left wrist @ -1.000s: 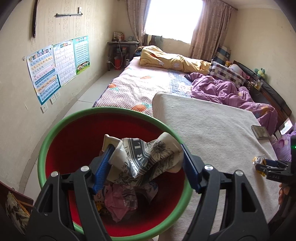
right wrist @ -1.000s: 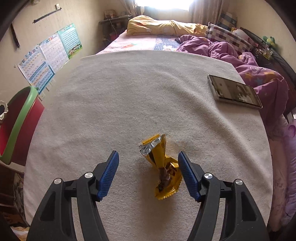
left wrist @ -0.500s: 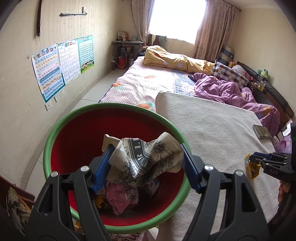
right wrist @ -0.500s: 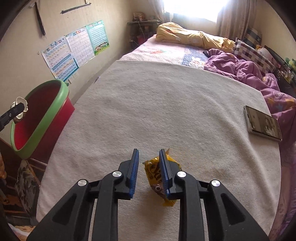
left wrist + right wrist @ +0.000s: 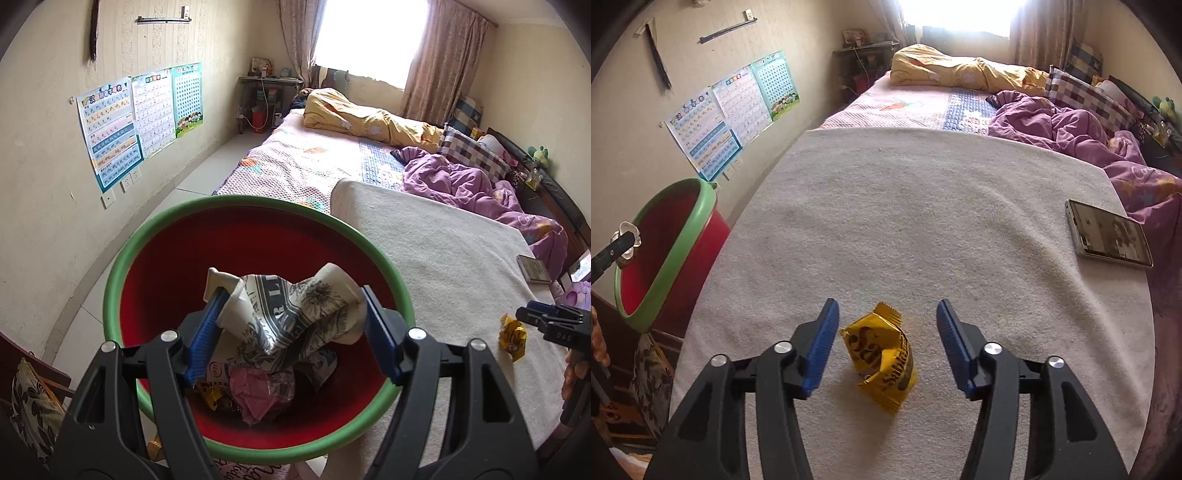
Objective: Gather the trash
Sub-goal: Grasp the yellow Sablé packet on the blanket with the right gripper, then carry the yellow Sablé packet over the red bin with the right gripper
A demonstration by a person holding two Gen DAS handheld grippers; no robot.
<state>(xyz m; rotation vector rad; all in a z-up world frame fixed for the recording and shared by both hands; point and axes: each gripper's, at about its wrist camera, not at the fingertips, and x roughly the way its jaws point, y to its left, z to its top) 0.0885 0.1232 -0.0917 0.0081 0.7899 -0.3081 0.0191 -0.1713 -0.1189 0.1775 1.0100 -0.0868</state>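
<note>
My left gripper [image 5: 291, 332] is shut on a crumpled white wrapper with grey print [image 5: 291, 314] and holds it over the red bin with a green rim [image 5: 258, 206], which has other trash inside. My right gripper [image 5: 886, 343] is open over the white towel-covered surface [image 5: 923, 221]. A yellow snack wrapper [image 5: 882, 358] lies on the towel between its fingers, untouched. The wrapper [image 5: 511, 334] and the right gripper [image 5: 532, 317] also show in the left wrist view. The bin [image 5: 668, 243] stands left of the towel's edge.
A phone [image 5: 1108, 234] lies at the towel's right side. A purple quilt [image 5: 1071, 125], a yellow quilt [image 5: 960, 70] and a checked pillow [image 5: 1086, 96] lie on the bed behind. Posters [image 5: 140, 114] hang on the left wall. A patterned cushion [image 5: 29, 413] sits low left.
My right gripper, nearly shut around the yellow wrapper half a second ago, has opened wide and the wrapper lies on the towel. My left gripper still holds the white wrapper over the bin.
</note>
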